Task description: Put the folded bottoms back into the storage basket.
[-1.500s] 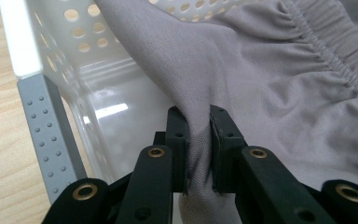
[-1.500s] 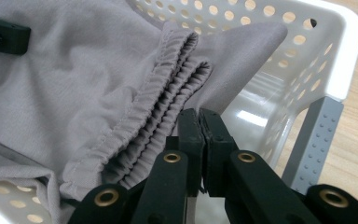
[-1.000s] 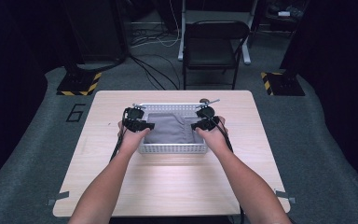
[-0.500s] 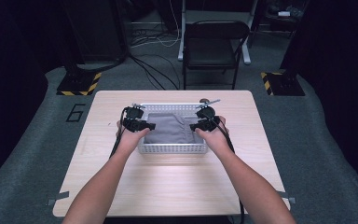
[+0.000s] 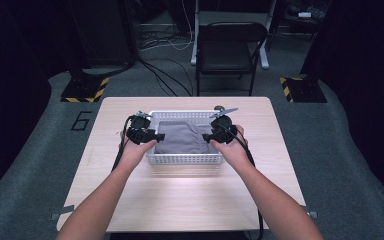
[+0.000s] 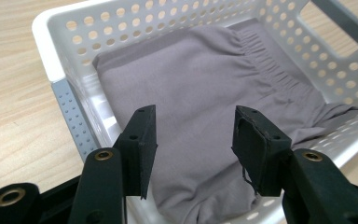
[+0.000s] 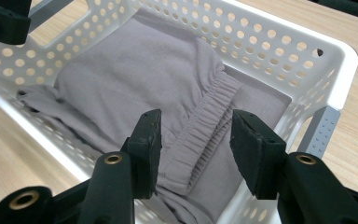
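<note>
A light wooden table (image 5: pixel 180 195) is sitting on grey carpet, with a black folding chair (image 5: pixel 228 50) standing beyond its far edge, seen from the high view alone. A white perforated basket (image 5: pixel 185 159) is sitting on the table's far half, and a folded grey garment (image 5: pixel 180 137) is lying inside it, filling most of the floor. The left gripper (image 5: pixel 152 136) is hanging over the basket's left end, the right gripper (image 5: pixel 211 137) over its right end. Jaw gaps are too small to judge from above. The left gripper view is showing its jaws spread wide above the cloth, gripping nothing. The right gripper view is showing its jaws wide too, straddling the garment's gathered elastic waistband (image 7: pixel 204 122) from above; contact can't be told. It is also catching a grey dotted corner post (image 7: pixel 321 130) on the basket.
</note>
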Motion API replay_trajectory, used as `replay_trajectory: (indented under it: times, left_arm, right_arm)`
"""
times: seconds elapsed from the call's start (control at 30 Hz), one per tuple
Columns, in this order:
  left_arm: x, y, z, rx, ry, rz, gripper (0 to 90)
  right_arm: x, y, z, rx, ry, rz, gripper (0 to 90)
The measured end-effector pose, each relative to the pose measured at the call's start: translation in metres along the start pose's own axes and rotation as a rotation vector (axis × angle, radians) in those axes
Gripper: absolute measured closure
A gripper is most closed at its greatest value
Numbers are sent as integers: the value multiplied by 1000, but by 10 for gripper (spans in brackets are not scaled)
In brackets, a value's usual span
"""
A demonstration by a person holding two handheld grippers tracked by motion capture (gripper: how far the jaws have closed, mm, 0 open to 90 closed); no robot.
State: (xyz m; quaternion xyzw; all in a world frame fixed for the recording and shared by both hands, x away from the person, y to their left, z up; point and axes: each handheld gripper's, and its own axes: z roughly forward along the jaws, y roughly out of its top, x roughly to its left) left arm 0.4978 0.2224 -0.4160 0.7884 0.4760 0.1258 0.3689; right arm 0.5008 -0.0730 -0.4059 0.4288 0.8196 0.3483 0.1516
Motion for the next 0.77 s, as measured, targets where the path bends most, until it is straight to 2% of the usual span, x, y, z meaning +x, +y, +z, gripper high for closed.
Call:
replay_trajectory:
  times: [0.13, 0.27, 0.33, 0.37, 0.43, 0.47, 0.5, 0.53, 0.57, 0.6, 0.7, 0.77]
  left_arm:
    - [0, -6, -7, -4, -3, 1, 499]
    - [0, -12, -14, -11, -7, 11, 499]
    - [0, -16, -18, -26, -26, -15, 499]
    - [1, -17, -20, -22, -27, -5, 499]
    - [1, -22, -23, -26, -27, -21, 498]
    - [2, -23, -24, -19, -27, -8, 498]
    - [2, -25, -25, -17, -21, -18, 495]
    - [3, -26, -25, -18, -16, -13, 492]
    - [2, -28, -26, -17, -15, -28, 487]
    - [4, -29, -26, -11, -16, -18, 480]
    - [4, -31, -26, 3, -25, -25, 444]
    - [3, -33, -27, -3, -34, -25, 426]
  right_arm:
    - [2, -1, -6, 3, 6, -12, 531]
    - [7, -7, -14, 7, 23, 3, 522]
    - [7, -8, -14, -3, 27, -16, 519]
    - [7, -9, -16, 5, 30, -14, 518]
    - [8, -11, -18, 5, 37, -20, 516]
    - [9, -12, -20, 7, 41, -18, 515]
    - [9, -14, -21, -5, 35, -17, 513]
    - [9, -15, -22, 0, 37, -18, 512]
    - [10, -16, -24, 5, 42, -10, 508]
    - [9, -17, -24, -1, 43, -12, 503]
    - [9, -22, -27, 10, 73, 10, 482]
    - [10, -27, -28, 12, 72, 9, 477]
